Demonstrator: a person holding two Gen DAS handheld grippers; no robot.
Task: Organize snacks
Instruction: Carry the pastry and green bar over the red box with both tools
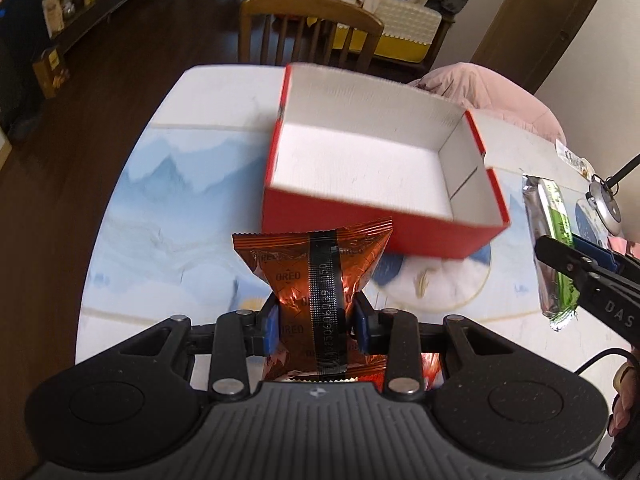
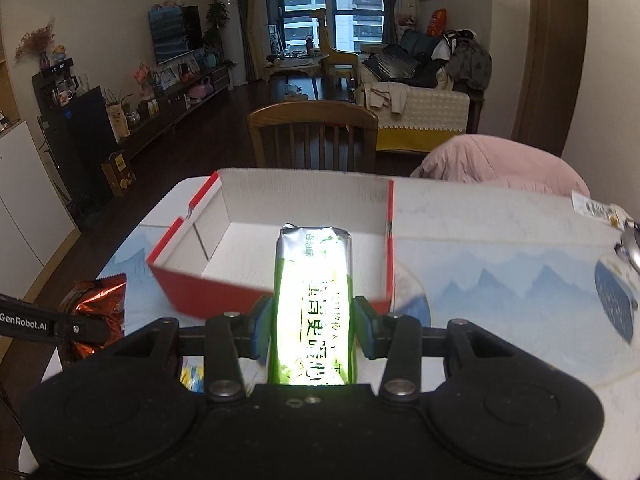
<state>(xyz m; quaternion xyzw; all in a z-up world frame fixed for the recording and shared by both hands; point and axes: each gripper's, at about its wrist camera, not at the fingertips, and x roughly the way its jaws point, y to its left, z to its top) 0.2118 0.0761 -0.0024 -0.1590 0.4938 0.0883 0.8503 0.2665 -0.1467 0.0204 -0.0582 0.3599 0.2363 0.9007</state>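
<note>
Left claw (image 1: 316, 324) clenched on orange Oreo packet (image 1: 316, 276), blue pads pinching its waist, held above tabletop (image 1: 160, 200) just short of open red box (image 1: 360, 216) ahead. Right claw (image 2: 312, 328) clamped on green-and-silver snack pack (image 2: 312, 300), pack's far end reaching over box's near red wall, white box floor beyond. Wooden chair (image 2: 312, 132) past the box.

One open red cardboard box with a white interior (image 1: 372, 168) (image 2: 280, 248). One orange foil Oreo snack packet (image 1: 316, 276) (image 2: 96, 312). One long green-and-silver foil snack pack (image 2: 312, 312) (image 1: 554, 248). One small white-wrapped snack at the table's far right edge (image 1: 574, 158) (image 2: 596, 208). Two black two-finger grippers, left (image 1: 316, 320) and right (image 2: 312, 332). One brown wooden slat-back chair (image 1: 308, 36) (image 2: 312, 136). One pink cushion (image 1: 488, 92) (image 2: 500, 164).
</note>
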